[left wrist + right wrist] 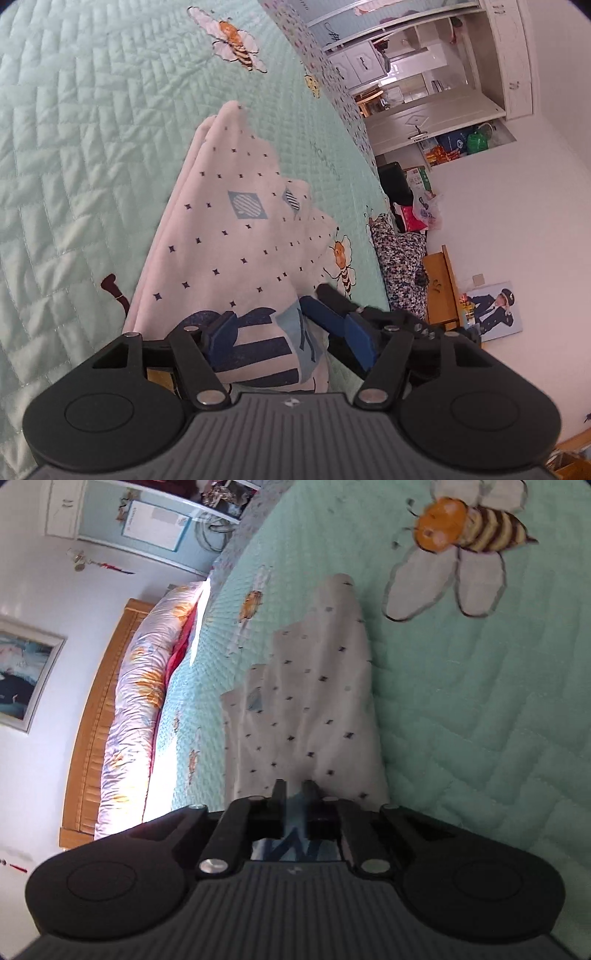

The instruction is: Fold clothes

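Right gripper [294,788] is pinched together on the near edge of the garment [310,701], a pale pink piece with small dark dots and a striped print. The left gripper [280,325] has its blue pads spread wide either side of that same near end, gripping nothing as far as I can tell. The garment lies layered in stepped folds on the bedspread [74,147], running away from both grippers.

My take: if another fold is coming, keep both corners level and carry the edge straight so the layers don't skew, then smooth it.

Surface is a soft mint quilt with bees [469,528]. Beyond: a wooden headboard [96,709], rolled duvet [136,701], cupboards [509,55].
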Tool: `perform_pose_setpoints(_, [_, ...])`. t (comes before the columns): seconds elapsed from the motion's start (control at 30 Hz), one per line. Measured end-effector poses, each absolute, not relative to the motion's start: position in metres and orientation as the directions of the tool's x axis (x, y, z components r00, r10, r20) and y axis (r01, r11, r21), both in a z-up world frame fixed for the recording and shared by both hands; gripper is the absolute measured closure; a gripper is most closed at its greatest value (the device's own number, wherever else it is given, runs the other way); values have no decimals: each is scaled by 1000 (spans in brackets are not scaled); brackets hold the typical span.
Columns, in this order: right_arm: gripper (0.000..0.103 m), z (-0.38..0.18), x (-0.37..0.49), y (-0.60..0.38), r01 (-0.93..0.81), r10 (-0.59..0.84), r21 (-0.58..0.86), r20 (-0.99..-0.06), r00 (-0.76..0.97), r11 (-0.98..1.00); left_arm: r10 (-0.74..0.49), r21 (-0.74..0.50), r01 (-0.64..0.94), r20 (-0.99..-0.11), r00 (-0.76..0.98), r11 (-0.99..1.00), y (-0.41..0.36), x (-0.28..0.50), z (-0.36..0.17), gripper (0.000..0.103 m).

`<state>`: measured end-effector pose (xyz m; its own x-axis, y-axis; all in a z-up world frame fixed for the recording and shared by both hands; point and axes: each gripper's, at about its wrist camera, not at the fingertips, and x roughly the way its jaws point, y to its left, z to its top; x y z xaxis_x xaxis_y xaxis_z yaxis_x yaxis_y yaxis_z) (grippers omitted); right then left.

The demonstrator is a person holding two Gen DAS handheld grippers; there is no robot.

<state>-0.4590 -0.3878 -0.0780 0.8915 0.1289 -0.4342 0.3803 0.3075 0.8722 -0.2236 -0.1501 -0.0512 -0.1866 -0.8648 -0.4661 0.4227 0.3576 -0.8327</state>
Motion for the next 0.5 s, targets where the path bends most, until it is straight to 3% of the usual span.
perform_pose_setpoints(0.07, [72,-66,-449,-396,317,132,906,-363,922,280,-860,-825,441,-472,-195,353,-158,-226,-55,35])
perform_pose_setpoints(0.17, [70,-55,-414,-416,295,155,907,-351,923,301,-852,-813,469,-481,-207,345,-170,-230,-60,35])
perform_pose_setpoints(0.37, [66,-88,-357,-441,407,201,840,-495,845,360,-835,-787,522,-499,-229,327,-195,-238,-70,39])
perform_pose_setpoints(0.4, [96,-93,-347,-445,425,207,826,-519,829,371,-835,-786,527,-499,-232,323,-196,-238,-70,39])
perform_pose_setpoints(0.43, [103,-99,-338,-448,442,213,812,-542,813,381,-834,-785,530,-499,-236,320,-197,-237,-70,39])
perform_pose_setpoints(0.5, [103,-103,-341,-454,429,221,837,-515,828,340,-831,-787,530,-500,-246,317,-198,-235,-71,39])
